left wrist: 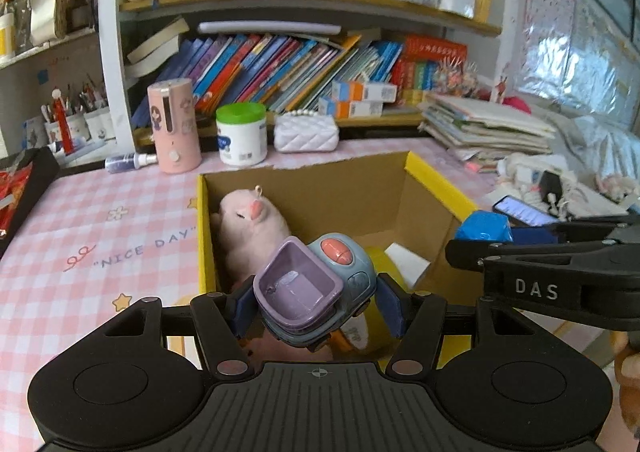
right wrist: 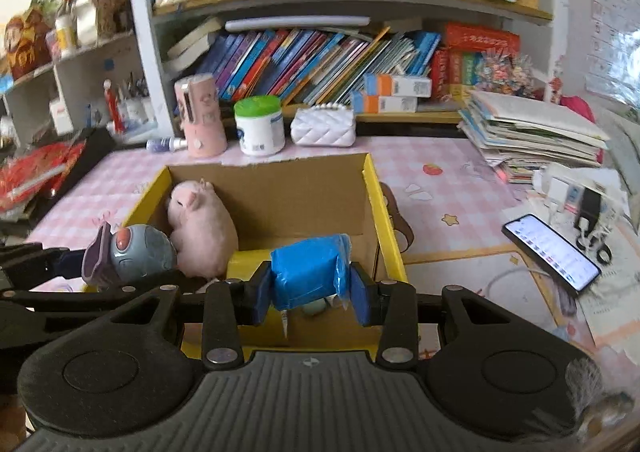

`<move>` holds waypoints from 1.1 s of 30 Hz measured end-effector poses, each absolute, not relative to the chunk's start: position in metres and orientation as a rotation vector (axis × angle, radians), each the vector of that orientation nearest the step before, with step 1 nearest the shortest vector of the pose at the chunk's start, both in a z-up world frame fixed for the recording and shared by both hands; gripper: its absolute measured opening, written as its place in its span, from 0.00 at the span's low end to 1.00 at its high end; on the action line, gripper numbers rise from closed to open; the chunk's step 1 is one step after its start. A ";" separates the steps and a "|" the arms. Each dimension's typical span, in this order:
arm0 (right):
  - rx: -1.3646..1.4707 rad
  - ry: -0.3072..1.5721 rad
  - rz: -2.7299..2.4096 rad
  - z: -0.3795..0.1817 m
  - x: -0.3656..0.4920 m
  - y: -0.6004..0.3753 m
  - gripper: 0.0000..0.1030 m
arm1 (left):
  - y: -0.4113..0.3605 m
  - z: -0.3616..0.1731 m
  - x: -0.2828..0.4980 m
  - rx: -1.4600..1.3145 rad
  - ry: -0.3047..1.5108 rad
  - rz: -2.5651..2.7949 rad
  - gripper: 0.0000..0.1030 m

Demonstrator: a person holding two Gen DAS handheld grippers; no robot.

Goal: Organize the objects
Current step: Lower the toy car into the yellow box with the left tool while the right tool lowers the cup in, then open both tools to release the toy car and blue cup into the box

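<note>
A yellow-edged cardboard box (left wrist: 436, 182) stands open on the pink checked table; it also shows in the right wrist view (right wrist: 374, 188). A pink plush pig (left wrist: 250, 230) lies in its left part, seen too in the right wrist view (right wrist: 202, 230). My left gripper (left wrist: 316, 304) is shut on a purple and grey-blue toy (left wrist: 316, 284) held over the box's near edge; the toy also shows in the right wrist view (right wrist: 132, 252). My right gripper (right wrist: 310, 292) is shut on a blue packet (right wrist: 308, 270), held over the box; the packet shows in the left wrist view (left wrist: 484, 226).
Behind the box stand a pink cylinder (left wrist: 174, 126), a green-lidded white jar (left wrist: 242, 134) and a white quilted purse (left wrist: 306, 132). A lit phone (right wrist: 552, 252) lies on the table to the right, near a stack of books (right wrist: 532, 132). Bookshelves fill the back.
</note>
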State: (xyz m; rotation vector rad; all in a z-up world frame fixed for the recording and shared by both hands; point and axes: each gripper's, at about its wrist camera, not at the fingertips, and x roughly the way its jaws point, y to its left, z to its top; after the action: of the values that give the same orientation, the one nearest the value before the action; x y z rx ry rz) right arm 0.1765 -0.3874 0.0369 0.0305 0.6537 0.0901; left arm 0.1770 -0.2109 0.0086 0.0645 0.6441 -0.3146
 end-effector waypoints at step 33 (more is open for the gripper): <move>-0.278 0.802 0.236 0.000 0.233 -0.374 0.50 | -0.218 0.001 0.190 0.130 0.674 -0.228 0.77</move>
State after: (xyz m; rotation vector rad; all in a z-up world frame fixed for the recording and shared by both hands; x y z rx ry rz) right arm 0.2330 -0.3743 0.0004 -0.2780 0.8017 0.2361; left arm 0.1896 -0.2176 0.0012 0.1297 0.6736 -0.2285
